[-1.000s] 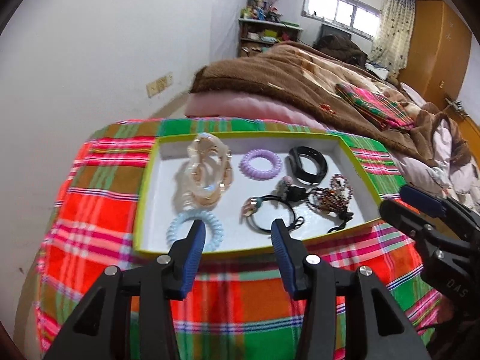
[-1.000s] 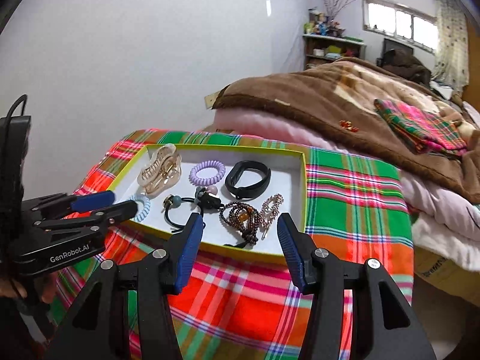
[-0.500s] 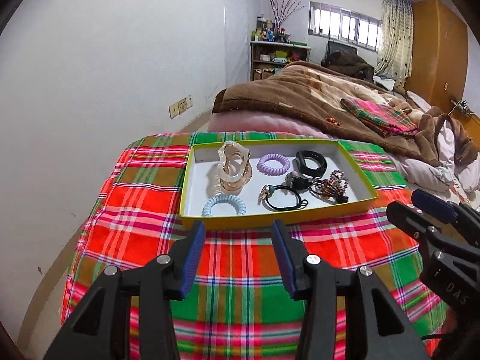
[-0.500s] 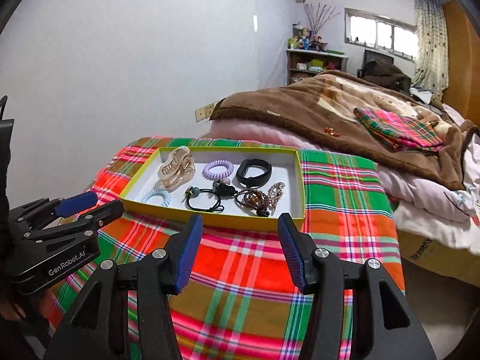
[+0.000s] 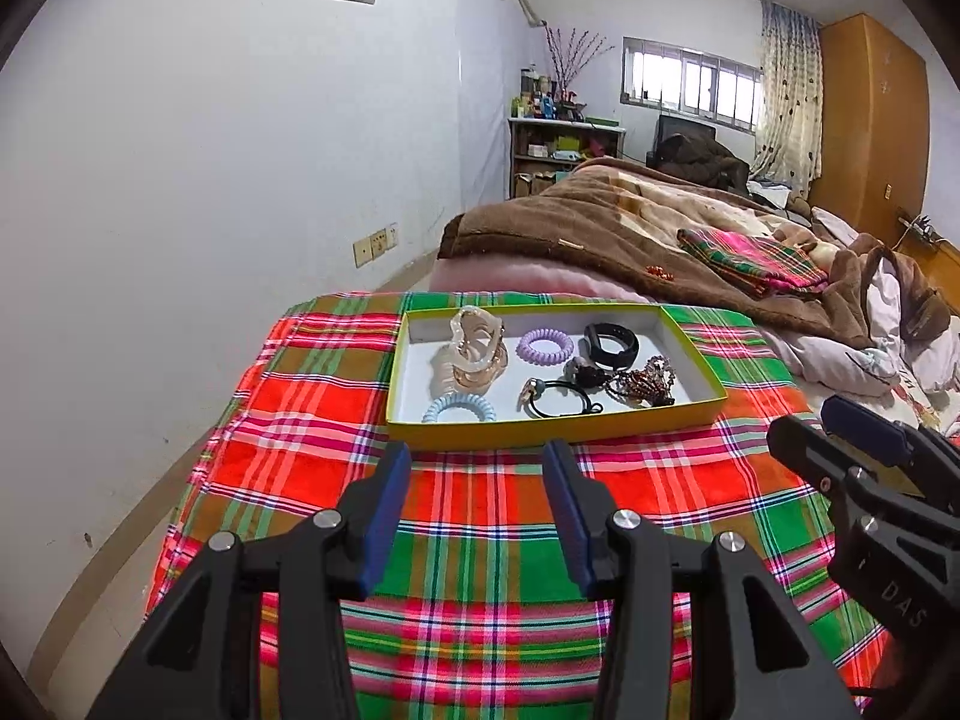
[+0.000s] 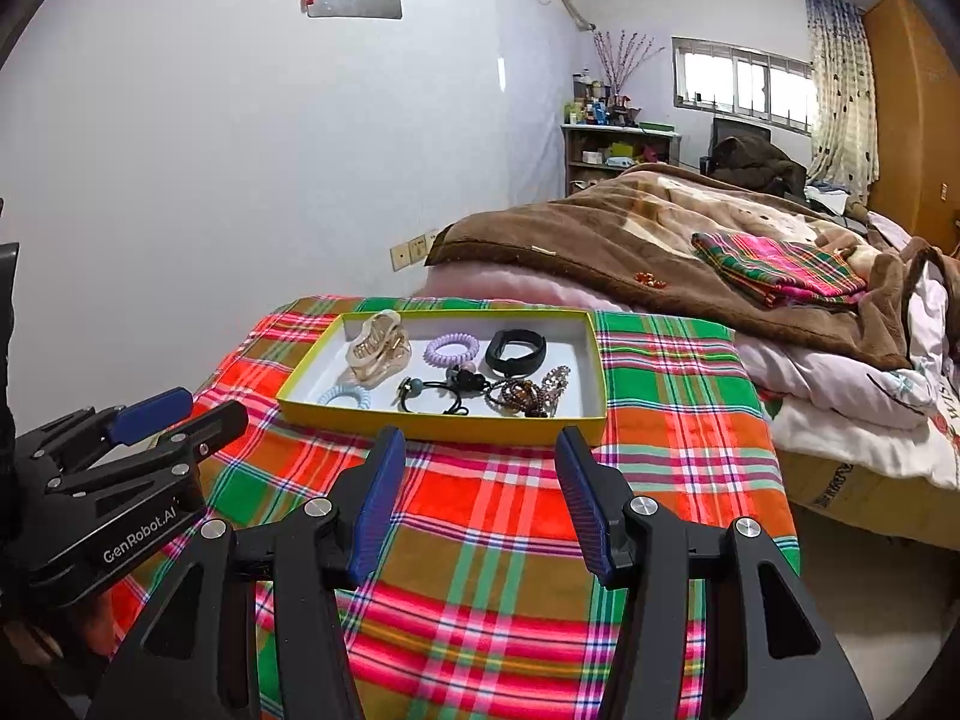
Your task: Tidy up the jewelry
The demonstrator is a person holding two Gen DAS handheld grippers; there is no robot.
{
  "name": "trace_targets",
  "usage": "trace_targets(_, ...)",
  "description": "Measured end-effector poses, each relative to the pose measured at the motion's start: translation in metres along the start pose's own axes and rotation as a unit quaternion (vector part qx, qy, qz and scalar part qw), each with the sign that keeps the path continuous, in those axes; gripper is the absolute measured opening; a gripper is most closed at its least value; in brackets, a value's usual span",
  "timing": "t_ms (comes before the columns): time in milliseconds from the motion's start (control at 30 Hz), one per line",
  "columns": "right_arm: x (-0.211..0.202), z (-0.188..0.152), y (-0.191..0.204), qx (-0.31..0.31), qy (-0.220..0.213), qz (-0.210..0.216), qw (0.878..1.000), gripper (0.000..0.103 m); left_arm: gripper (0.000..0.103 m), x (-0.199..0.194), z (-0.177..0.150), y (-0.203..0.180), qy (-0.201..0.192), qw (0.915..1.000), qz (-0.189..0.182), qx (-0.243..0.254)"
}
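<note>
A yellow-rimmed white tray point(image 5: 414, 420) point(image 6: 300, 405) sits on a plaid-covered table point(image 5: 480, 540) point(image 6: 510, 510). In it lie a beige hair claw point(image 5: 474, 354) point(image 6: 378, 348), a purple coil tie point(image 5: 545, 346) point(image 6: 451, 350), a light blue coil tie point(image 5: 459, 409) point(image 6: 345, 397), a black band point(image 5: 611, 345) point(image 6: 516, 351), a black elastic point(image 5: 561, 397) point(image 6: 432, 393) and a beaded brown clip point(image 5: 645, 381) point(image 6: 525, 393). My left gripper point(image 5: 477, 468) point(image 6: 180, 408) hangs open and empty, well short of the tray. My right gripper point(image 6: 480, 456) point(image 5: 840, 426) is likewise open with nothing between its fingers.
A bed with a brown blanket point(image 5: 630, 228) point(image 6: 660, 228) and a folded plaid cloth point(image 5: 756, 261) point(image 6: 780, 267) lies behind the table. A white wall runs along the left. A shelf point(image 5: 564, 144) and a wardrobe point(image 5: 870, 120) stand at the far end.
Both grippers have pulled back from the tray and risen a little, so the tray looks smaller and farther. Their jaws kept the same width and the jewelry has not moved.
</note>
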State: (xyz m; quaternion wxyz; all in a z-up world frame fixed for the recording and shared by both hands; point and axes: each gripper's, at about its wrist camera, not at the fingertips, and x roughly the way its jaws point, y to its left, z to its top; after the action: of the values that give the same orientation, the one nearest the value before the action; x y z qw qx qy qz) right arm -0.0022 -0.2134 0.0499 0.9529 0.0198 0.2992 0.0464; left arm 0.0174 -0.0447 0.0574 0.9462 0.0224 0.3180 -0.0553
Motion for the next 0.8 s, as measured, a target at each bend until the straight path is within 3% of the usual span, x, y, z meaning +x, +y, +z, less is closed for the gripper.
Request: trace_targets(800,-0.0044,-0.0007,0.0019,0.002,-0.006,-0.002,1.000,0.053,0.048,-0.0028,-0.0042,-0.0003,0.003,1.0000,-0.006,-0.005)
